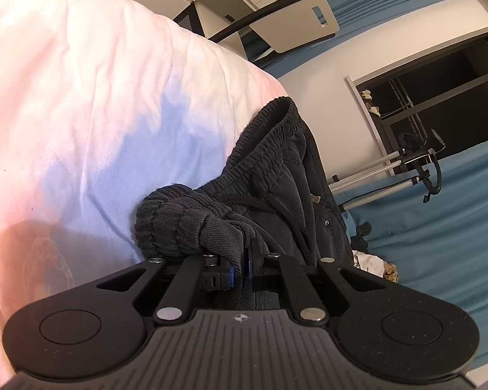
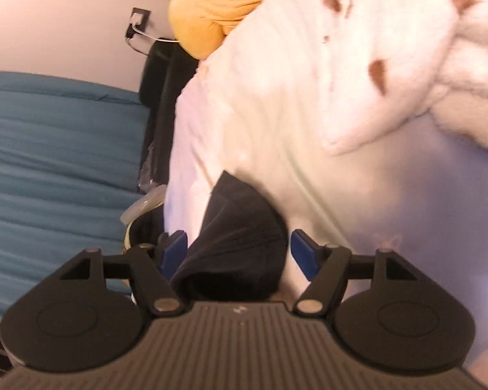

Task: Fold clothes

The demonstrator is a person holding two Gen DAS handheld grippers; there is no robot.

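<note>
**Q:** Nearest the lens in the left wrist view, what does the left gripper [image 1: 240,265] do?

**A:** Its jaws are pinched tight on a bunched fold of the dark trousers [image 1: 276,175], close to the ribbed waistband [image 1: 263,130] and drawstring [image 1: 270,204]. The garment lies at the edge of the white bedcover [image 1: 97,97].

**Q:** And the right gripper [image 2: 239,253]?

**A:** Its jaws stand wide, blue pads [image 2: 174,252] either side of a dark fabric end [image 2: 240,227], probably the same trousers. No pad appears to press on it; the view is blurred.

**Q:** Which step is in hand?

**A:** Judged from this: securing two holds before the garment is spread or doubled over. One hold is made, the other is not.

**Q:** What does the next move call for?

**A:** Likely closing the right jaws squarely on the cloth, catching trousers only, not bedcover, then drawing both holds apart so the fabric flattens.
</note>
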